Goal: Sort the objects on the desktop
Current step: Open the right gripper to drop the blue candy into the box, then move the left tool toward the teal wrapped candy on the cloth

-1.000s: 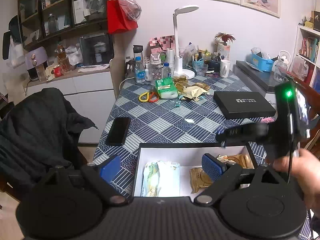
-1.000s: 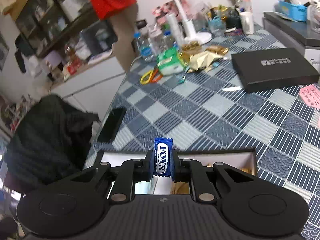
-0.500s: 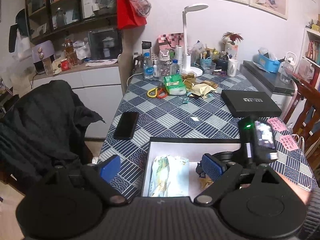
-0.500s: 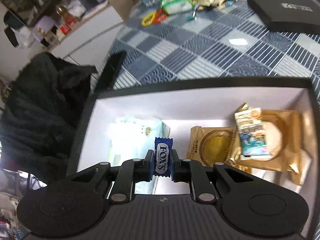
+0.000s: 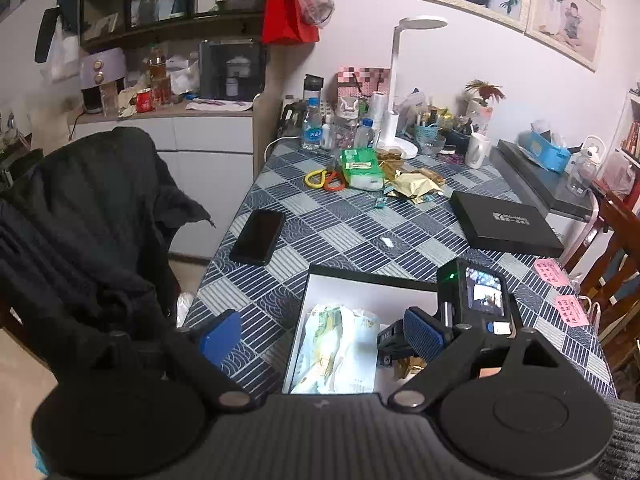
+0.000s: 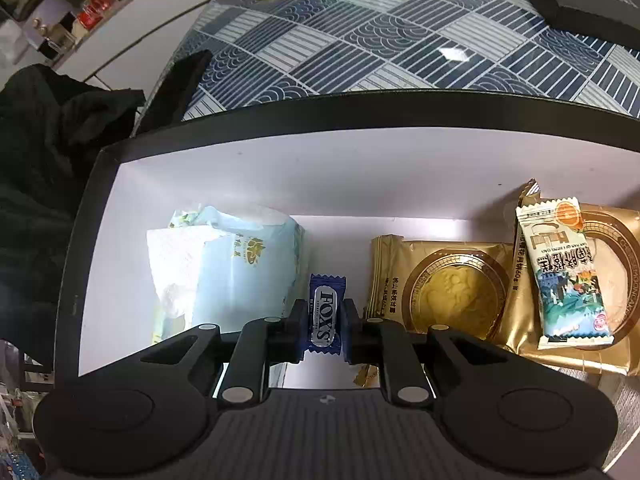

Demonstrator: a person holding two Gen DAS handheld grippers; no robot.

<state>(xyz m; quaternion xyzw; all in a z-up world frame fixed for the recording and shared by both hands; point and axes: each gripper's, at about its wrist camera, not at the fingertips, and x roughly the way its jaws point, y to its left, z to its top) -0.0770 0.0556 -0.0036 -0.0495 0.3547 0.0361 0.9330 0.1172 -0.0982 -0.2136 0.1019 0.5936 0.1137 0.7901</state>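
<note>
My right gripper (image 6: 325,320) is shut on a blue FOX'S candy (image 6: 325,314), held low inside the black box with a white interior (image 6: 280,152). The candy hangs between a pale blue tissue pack (image 6: 228,264) on the left and gold mooncake packets (image 6: 448,284) on the right, with a white snack packet (image 6: 566,272) lying on them. In the left wrist view my left gripper (image 5: 320,336) stands open over the box's near left corner (image 5: 304,308). The right gripper's body (image 5: 476,300) reaches into the box there.
A black phone (image 5: 259,236) lies left of the box, and a black lid (image 5: 504,224) sits at the right. Green tissue pack (image 5: 360,168), gold wrappers (image 5: 412,184), yellow and orange rings (image 5: 324,179), bottles and a lamp (image 5: 396,80) crowd the far end. A dark jacket (image 5: 80,220) drapes a chair.
My right gripper has dropped deeper into the box with the candy still pinched. The left gripper stayed open and its view drew back a little.
</note>
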